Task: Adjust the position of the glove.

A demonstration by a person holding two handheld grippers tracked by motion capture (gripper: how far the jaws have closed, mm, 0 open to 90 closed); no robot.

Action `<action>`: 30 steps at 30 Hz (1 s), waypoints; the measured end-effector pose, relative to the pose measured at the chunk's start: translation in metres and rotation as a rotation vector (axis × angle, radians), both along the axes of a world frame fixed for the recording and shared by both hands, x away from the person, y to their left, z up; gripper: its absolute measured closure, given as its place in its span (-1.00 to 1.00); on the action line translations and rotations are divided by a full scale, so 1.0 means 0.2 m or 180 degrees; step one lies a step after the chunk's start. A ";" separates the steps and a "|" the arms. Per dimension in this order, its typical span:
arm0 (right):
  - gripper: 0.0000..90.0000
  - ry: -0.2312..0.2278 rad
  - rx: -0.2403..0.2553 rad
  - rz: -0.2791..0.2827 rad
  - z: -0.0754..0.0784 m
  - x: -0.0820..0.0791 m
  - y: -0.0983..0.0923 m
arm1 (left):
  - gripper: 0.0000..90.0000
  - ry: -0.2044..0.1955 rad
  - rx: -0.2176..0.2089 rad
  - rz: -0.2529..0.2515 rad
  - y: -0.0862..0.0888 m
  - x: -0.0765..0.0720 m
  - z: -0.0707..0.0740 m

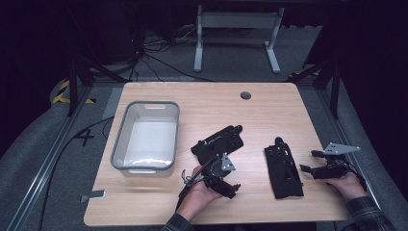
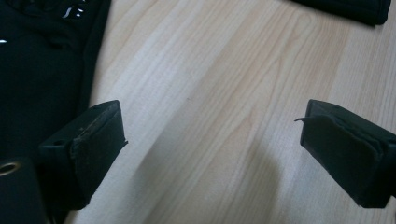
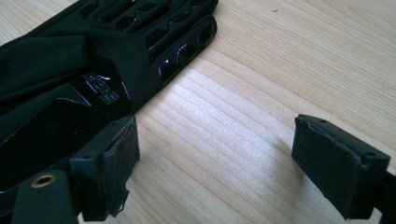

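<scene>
Two black gloves lie on the wooden table [image 1: 260, 110]. One glove [image 1: 219, 143] is crumpled near the middle, the other glove [image 1: 284, 168] lies flat to its right. My left gripper [image 1: 230, 185] sits just below the crumpled glove [image 2: 42, 70], jaws open over bare wood [image 2: 212, 149], with that glove beside its left jaw. My right gripper [image 1: 309, 161] rests to the right of the flat glove [image 3: 93, 70], also open [image 3: 215, 163]. The glove's edge lies against its left jaw and nothing is between the pads.
A grey bin [image 1: 120, 139] with nothing in it stands on the left half of the table. A round cable hole [image 1: 246, 95] is near the far edge. Beyond the table are the legs of another table [image 1: 235, 43], with cables on the floor.
</scene>
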State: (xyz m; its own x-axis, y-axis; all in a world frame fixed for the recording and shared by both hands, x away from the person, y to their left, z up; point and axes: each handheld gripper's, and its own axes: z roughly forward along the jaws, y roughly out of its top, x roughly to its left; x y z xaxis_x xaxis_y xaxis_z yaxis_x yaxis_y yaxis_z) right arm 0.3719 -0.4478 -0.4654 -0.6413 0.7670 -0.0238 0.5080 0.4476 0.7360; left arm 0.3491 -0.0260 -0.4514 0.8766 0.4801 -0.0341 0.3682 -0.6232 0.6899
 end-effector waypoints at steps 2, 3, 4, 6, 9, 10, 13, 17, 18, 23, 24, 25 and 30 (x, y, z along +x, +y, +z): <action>-0.66 0.0000 0.0000 0.0000 0.00 0.00 0.00 | -0.81 -0.0019 -0.0015 0.0035 0.00 0.02 0.03; -0.66 0.0000 0.0000 0.0001 0.00 0.00 0.00 | -0.77 0.0012 -0.0042 0.0053 0.00 0.03 0.04; -0.66 0.0001 0.0001 0.0000 0.00 0.00 0.00 | -0.73 0.0019 -0.0064 0.0059 0.00 0.04 0.05; -0.66 -0.0001 -0.0001 0.0002 0.00 0.00 0.00 | -0.65 0.0047 -0.0110 0.0088 0.01 0.07 0.07; -0.66 0.0000 -0.0001 0.0002 0.00 0.00 0.00 | -0.52 0.0038 -0.0107 0.0125 0.01 0.11 0.09; -0.66 -0.0001 -0.0002 0.0003 0.00 0.00 0.00 | -0.46 0.0042 -0.0101 0.0158 0.02 0.12 0.10; -0.66 0.0003 0.0000 0.0000 0.00 0.00 0.00 | -0.13 -0.0008 -0.0129 0.0217 0.02 0.17 0.12; -0.66 0.0000 -0.0001 0.0002 0.00 0.00 0.00 | 0.41 -0.0040 -0.0056 0.0361 0.03 0.24 0.13; -0.66 0.0001 -0.0001 0.0002 0.00 0.00 0.00 | 0.55 -0.0020 -0.0003 0.0415 0.03 0.26 0.13; -0.66 0.0000 0.0000 0.0005 0.00 0.00 0.00 | 0.99 0.0044 0.0157 0.0661 0.03 0.33 0.12; -0.66 0.0001 0.0001 0.0005 0.00 0.00 0.00 | 0.99 0.0080 0.0190 0.0692 0.03 0.33 0.11; -0.66 0.0001 0.0001 0.0005 0.00 0.00 0.00 | 0.99 0.0108 0.0197 0.0718 0.03 0.34 0.11; -0.66 0.0001 0.0001 0.0004 0.00 0.00 0.00 | 0.99 0.0211 0.0369 0.0702 0.01 0.36 0.05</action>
